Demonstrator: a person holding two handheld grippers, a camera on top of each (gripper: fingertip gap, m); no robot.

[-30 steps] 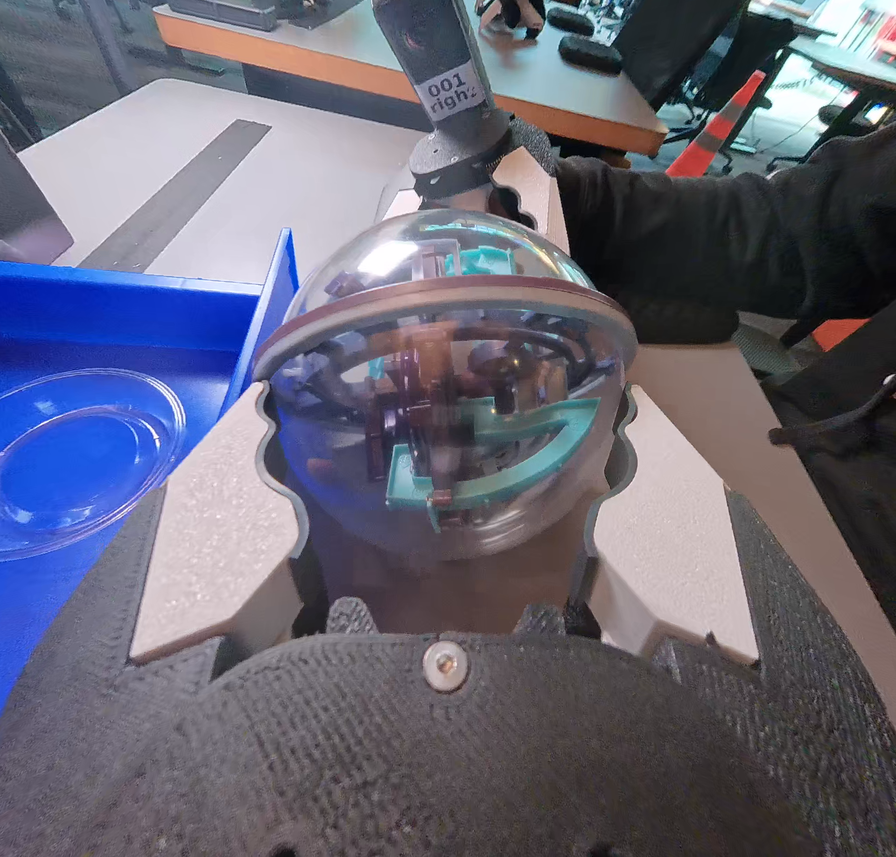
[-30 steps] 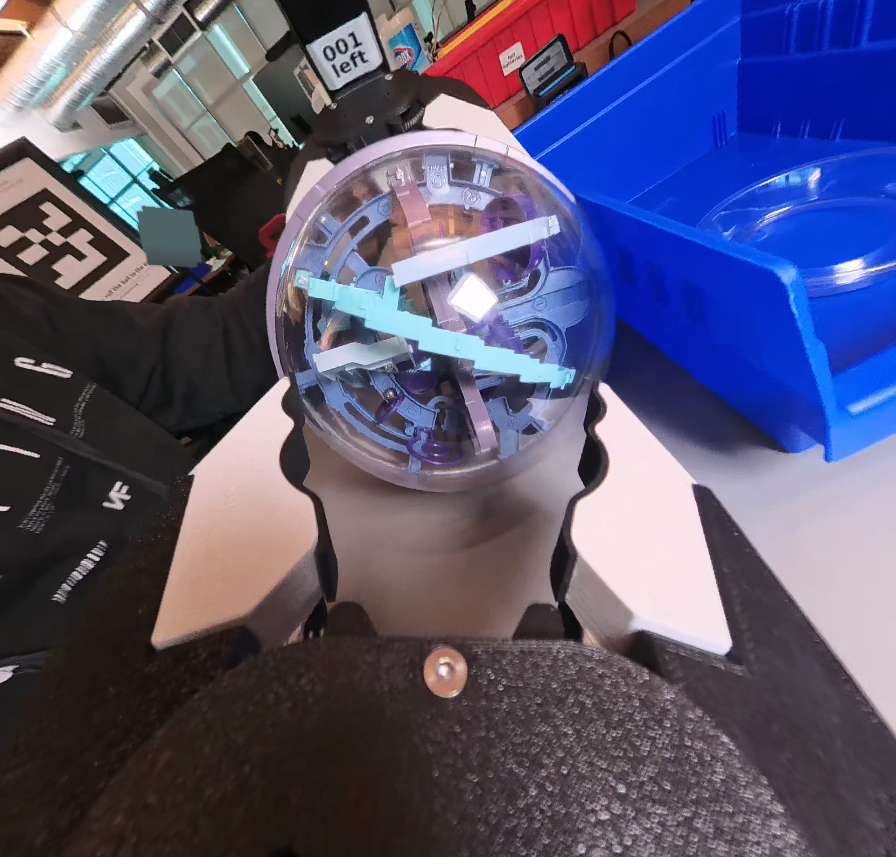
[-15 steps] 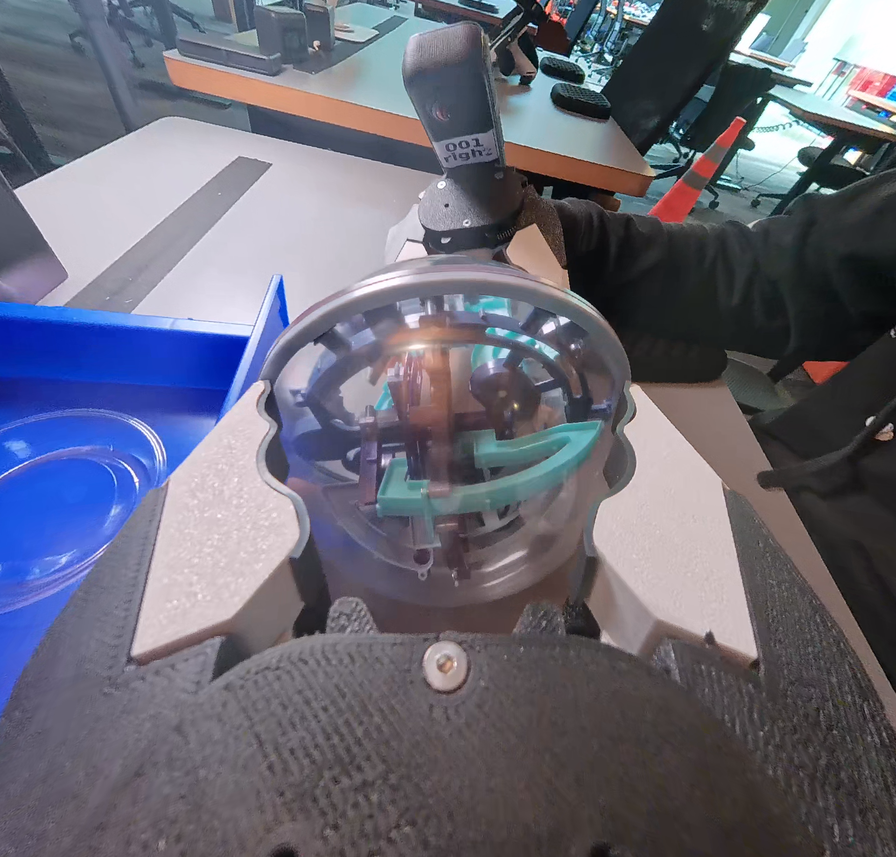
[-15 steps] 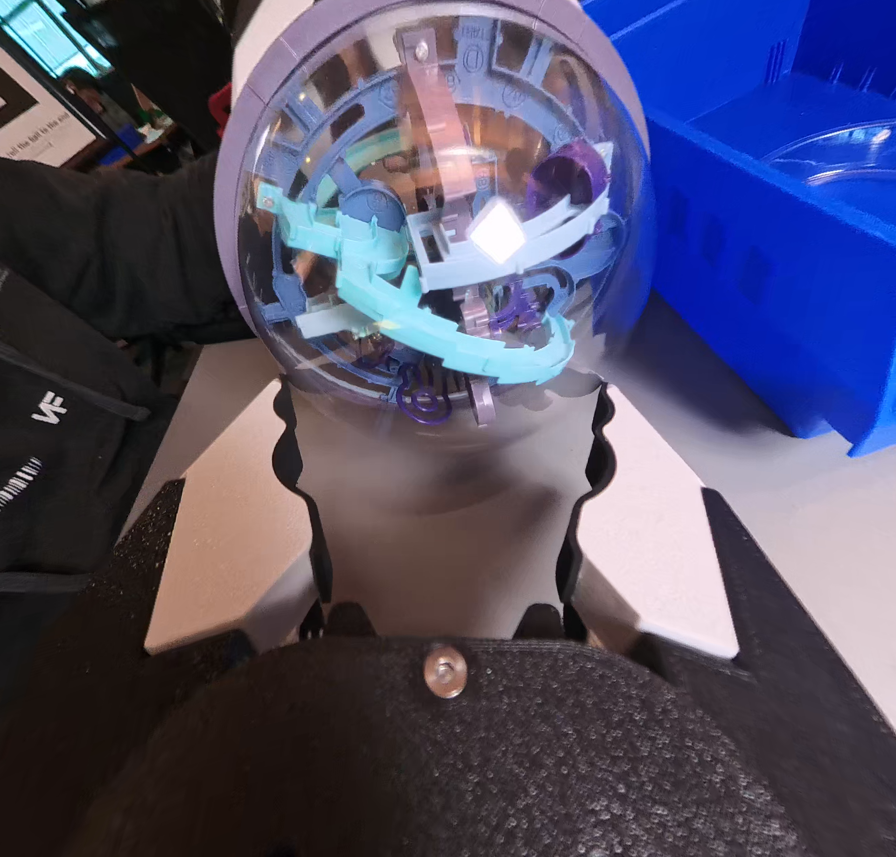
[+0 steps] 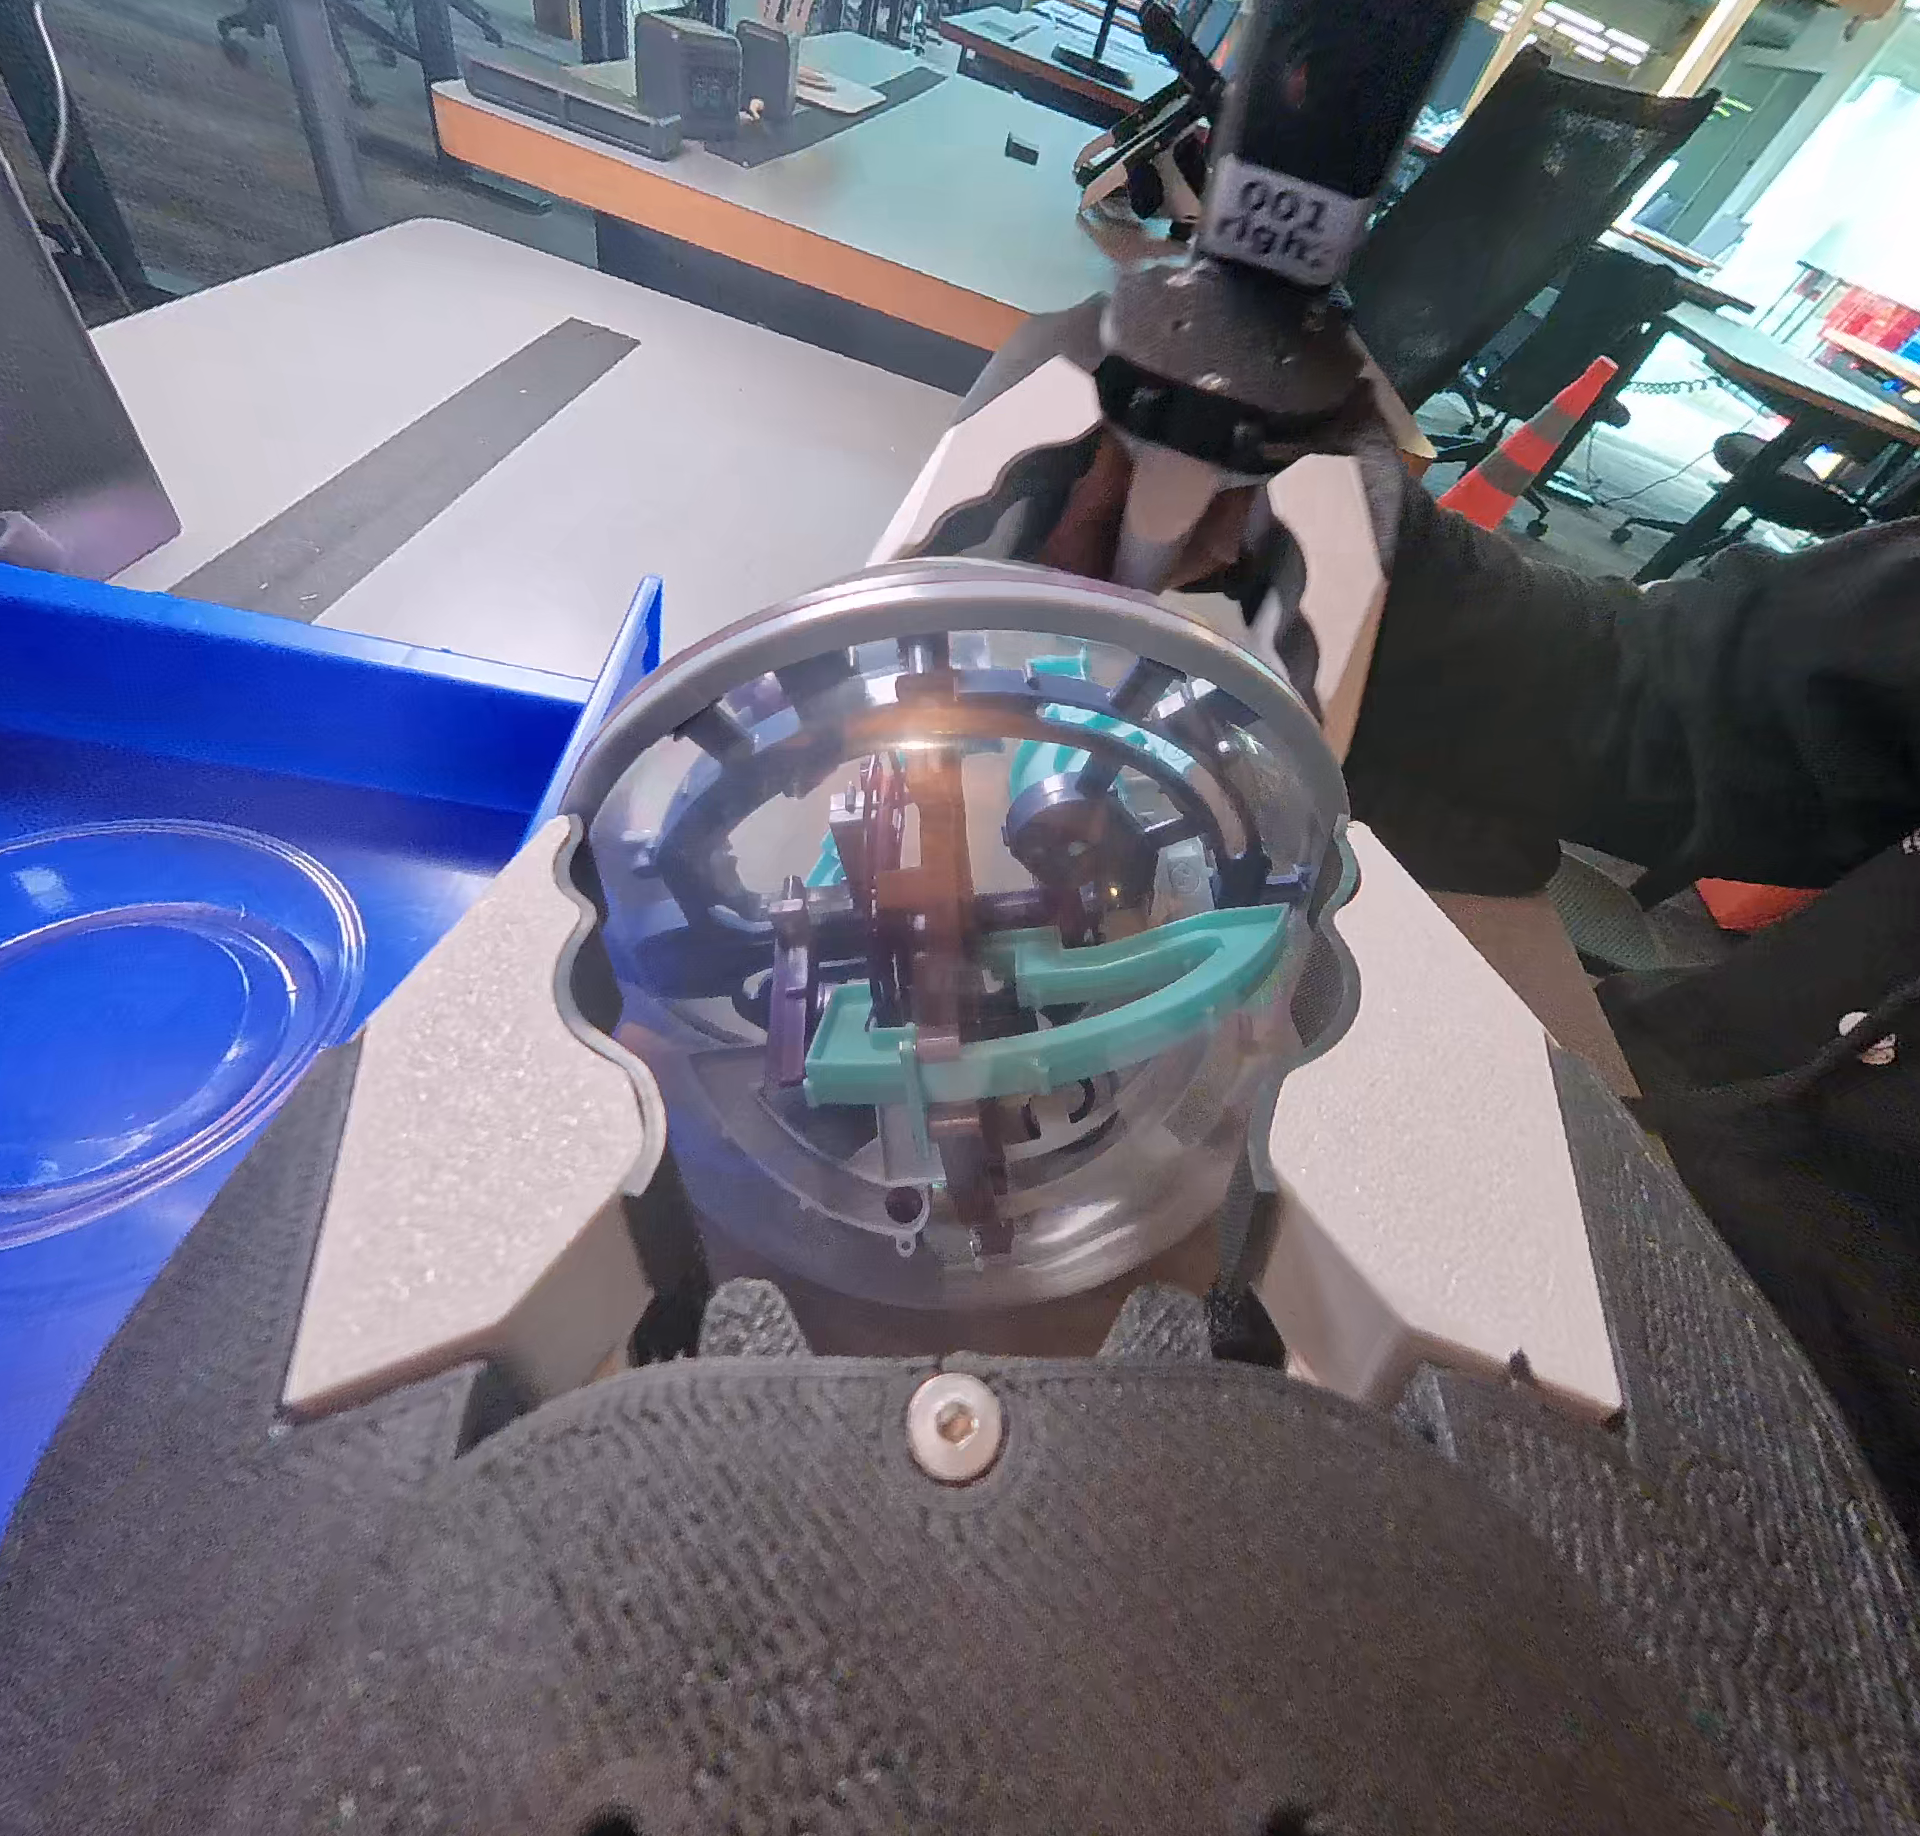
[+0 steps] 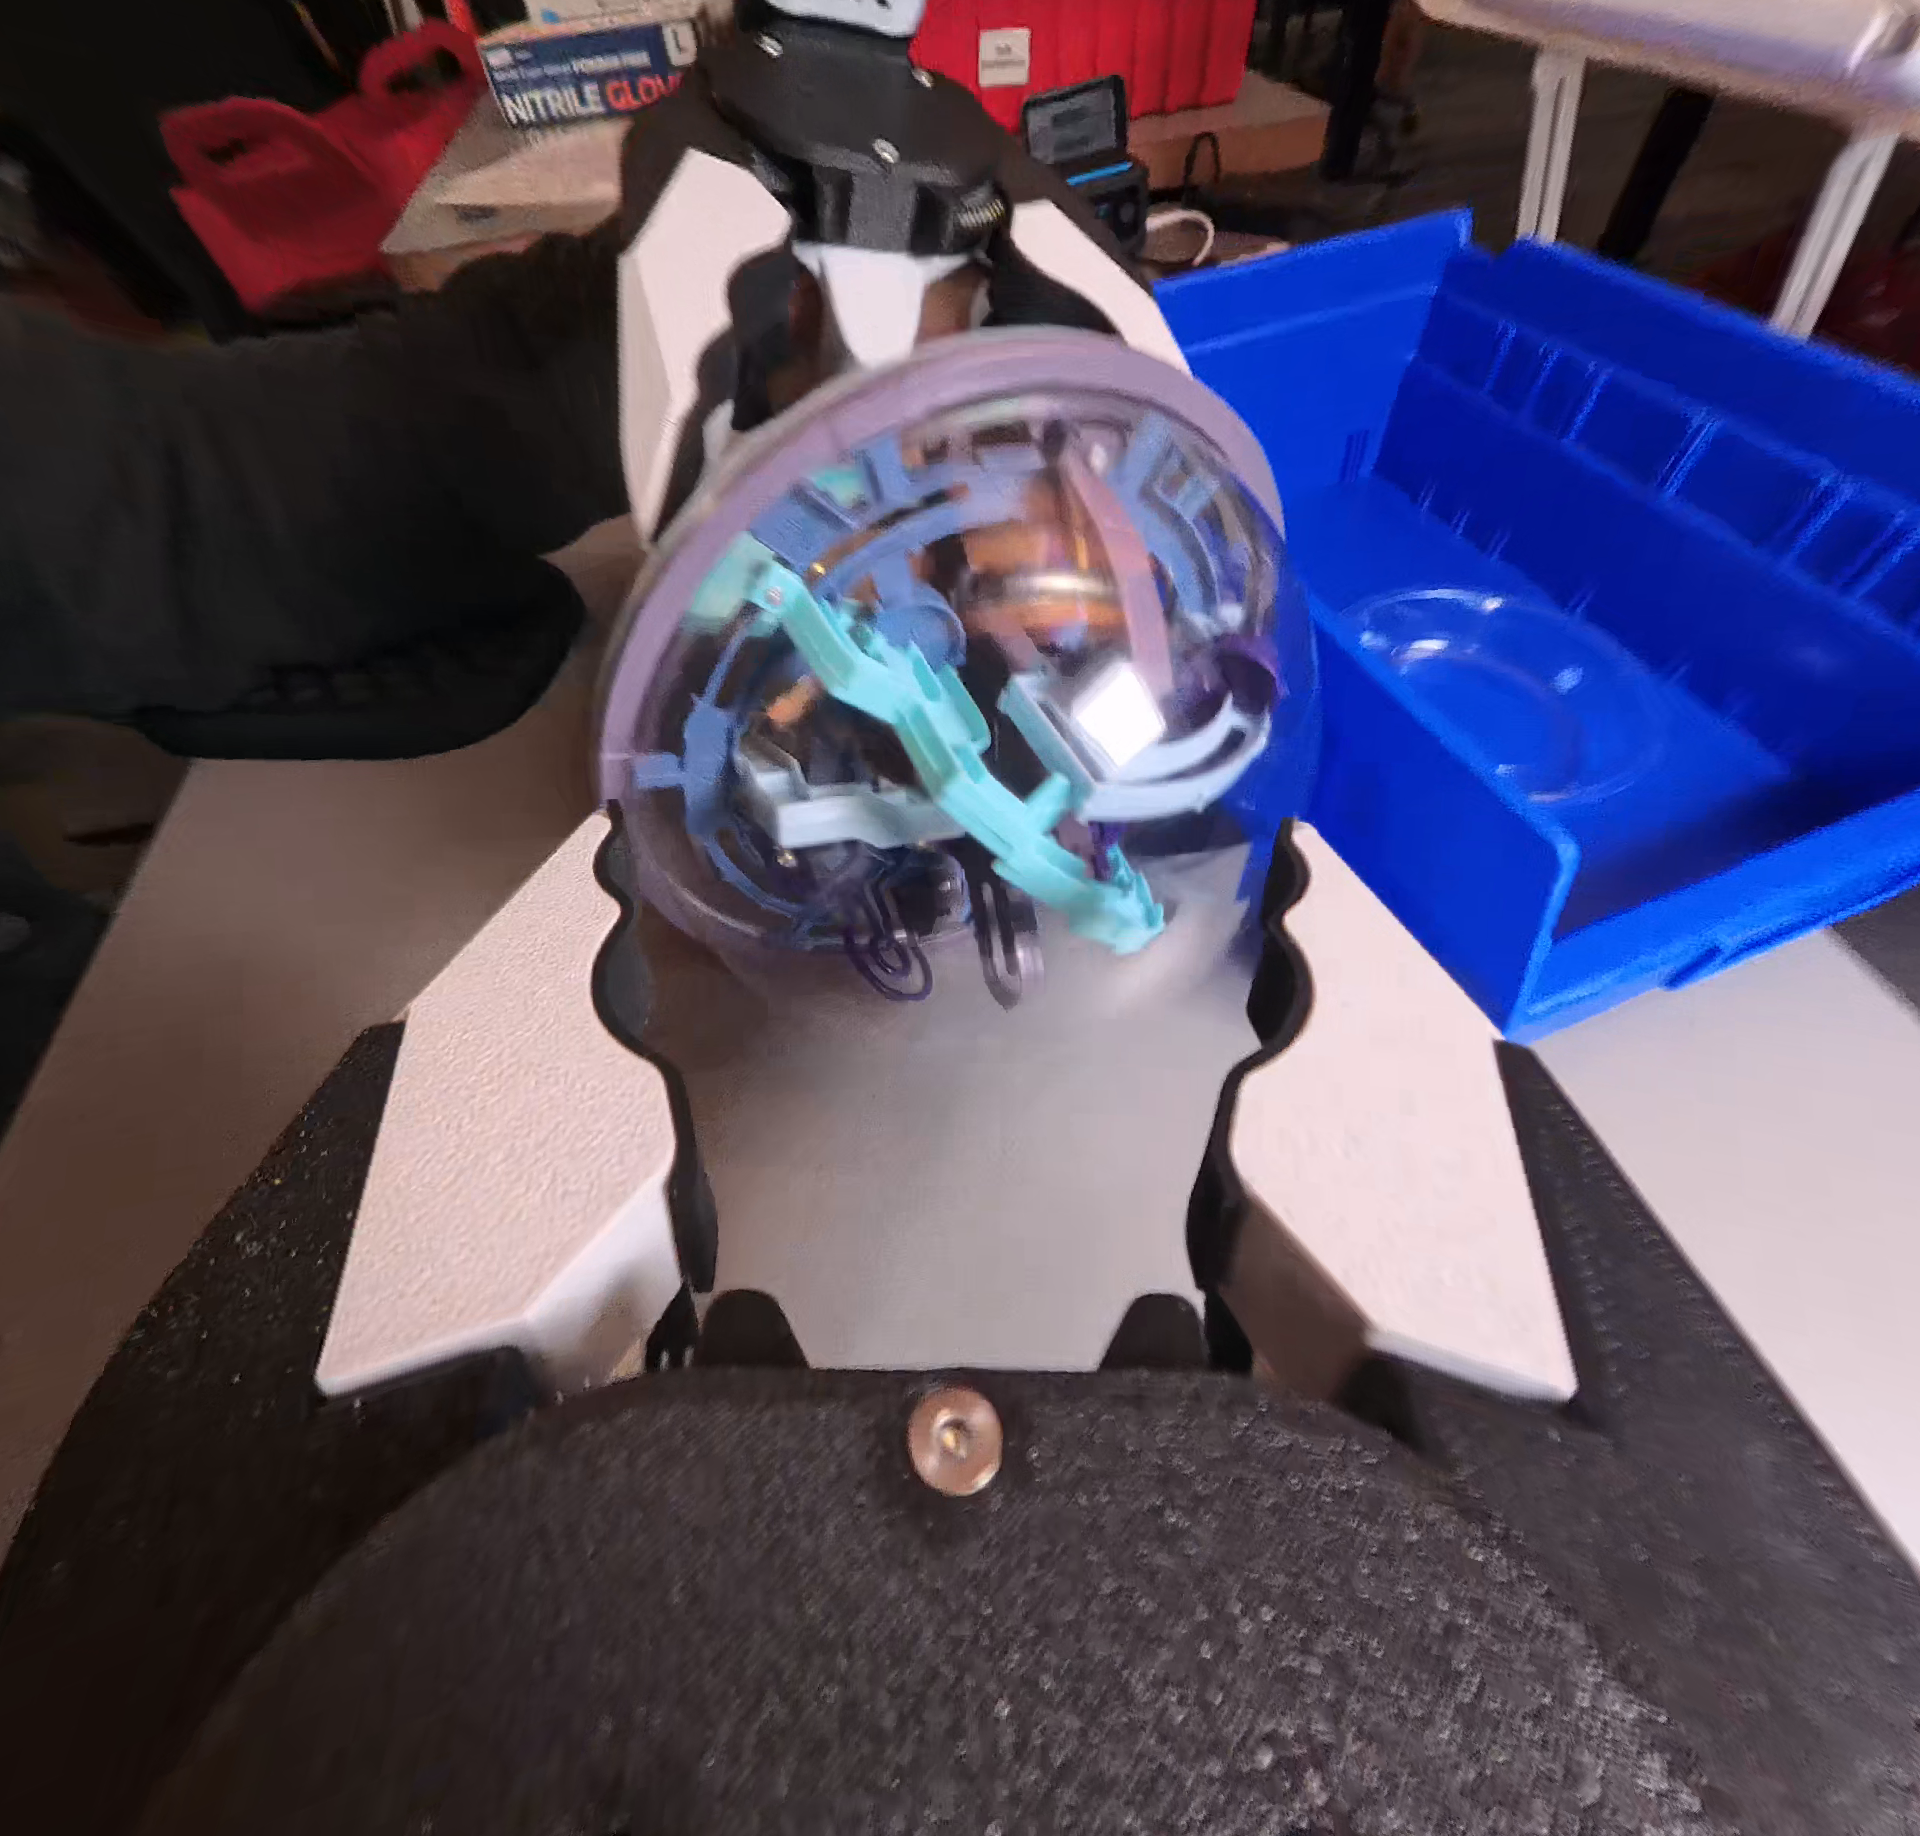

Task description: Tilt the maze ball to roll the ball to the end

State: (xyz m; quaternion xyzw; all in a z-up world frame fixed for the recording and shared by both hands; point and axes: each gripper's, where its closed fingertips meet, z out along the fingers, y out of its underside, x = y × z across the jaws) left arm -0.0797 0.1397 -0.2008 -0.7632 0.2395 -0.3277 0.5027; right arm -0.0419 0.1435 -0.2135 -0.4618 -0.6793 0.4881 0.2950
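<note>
The clear maze ball [image 5: 956,955], with turquoise, purple and brown tracks inside, is held above the table. My left gripper [image 5: 954,841] is shut on it, with both pads pressed on its sides just below the grey rim. My right gripper [image 6: 945,841] grips the opposite half of the ball [image 6: 935,664] with its fingertips only. The right gripper [image 5: 1101,591] shows behind the ball in the left wrist view. The left gripper [image 6: 883,332] shows behind it in the right wrist view. I cannot make out the small ball inside the maze.
A blue bin [image 5: 312,706] holding a clear plastic dish [image 5: 135,1038] stands on the white table [image 5: 416,415] right beside the ball; it also shows in the right wrist view [image 6: 1558,903]. A person's black sleeve [image 5: 1558,695] reaches in from the other side. An orange cone [image 5: 1538,456] stands beyond.
Both grippers have turned the ball: its rim swung from slanting across to ringing the near half, and the tracks rotated. In the right wrist view the ball slid out to the fingertips, then settled slightly back.
</note>
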